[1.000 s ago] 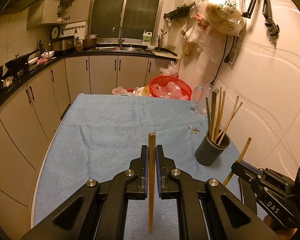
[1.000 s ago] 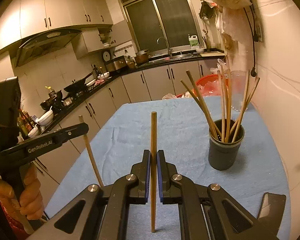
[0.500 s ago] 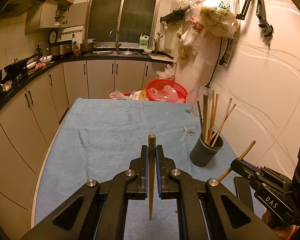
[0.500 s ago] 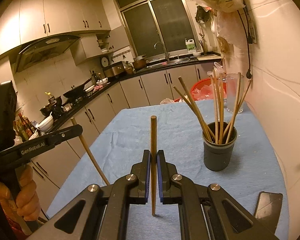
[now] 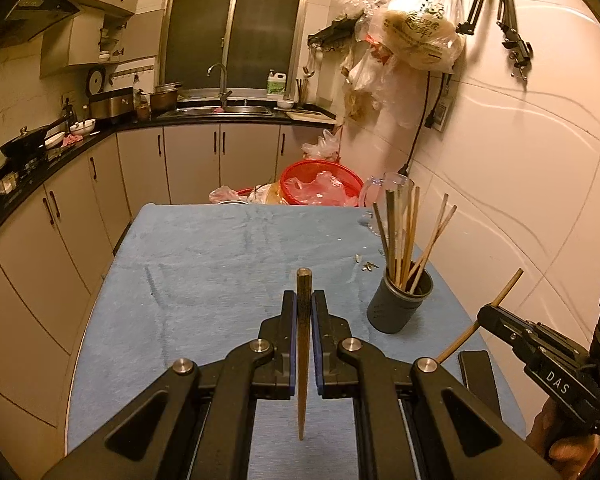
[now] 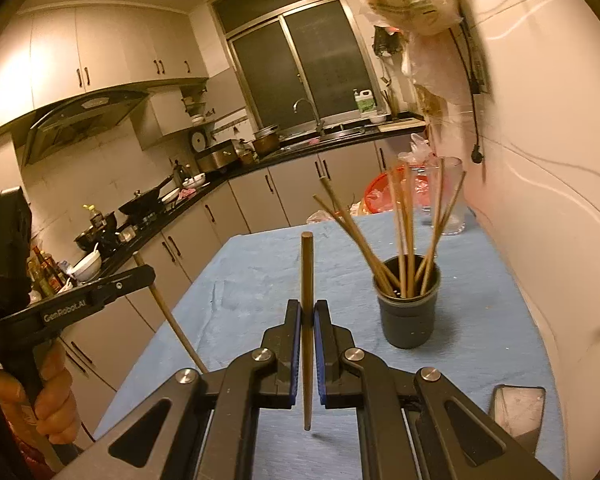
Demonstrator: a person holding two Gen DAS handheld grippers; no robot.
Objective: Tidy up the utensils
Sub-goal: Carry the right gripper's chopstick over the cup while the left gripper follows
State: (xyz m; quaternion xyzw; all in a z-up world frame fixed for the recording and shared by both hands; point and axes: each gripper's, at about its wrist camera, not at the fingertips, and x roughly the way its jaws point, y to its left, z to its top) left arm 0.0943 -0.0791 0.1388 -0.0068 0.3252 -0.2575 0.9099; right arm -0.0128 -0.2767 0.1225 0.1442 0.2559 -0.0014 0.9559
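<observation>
A dark grey holder cup with several wooden chopsticks stands on the blue cloth at the table's right side; it also shows in the right wrist view. My left gripper is shut on one upright chopstick, above the cloth, left of and nearer than the cup. My right gripper is shut on another upright chopstick, left of and nearer than the cup. Each gripper shows in the other's view, the right one and the left one.
The blue cloth covers the table. A glass jug and a red basket stand at the far edge. A dark flat object lies near the front right. The white wall runs along the right; kitchen cabinets line the left.
Both grippers have drawn back and risen a little with their chopsticks; the cup looks farther and more to the right in the left view. The right view has tilted.
</observation>
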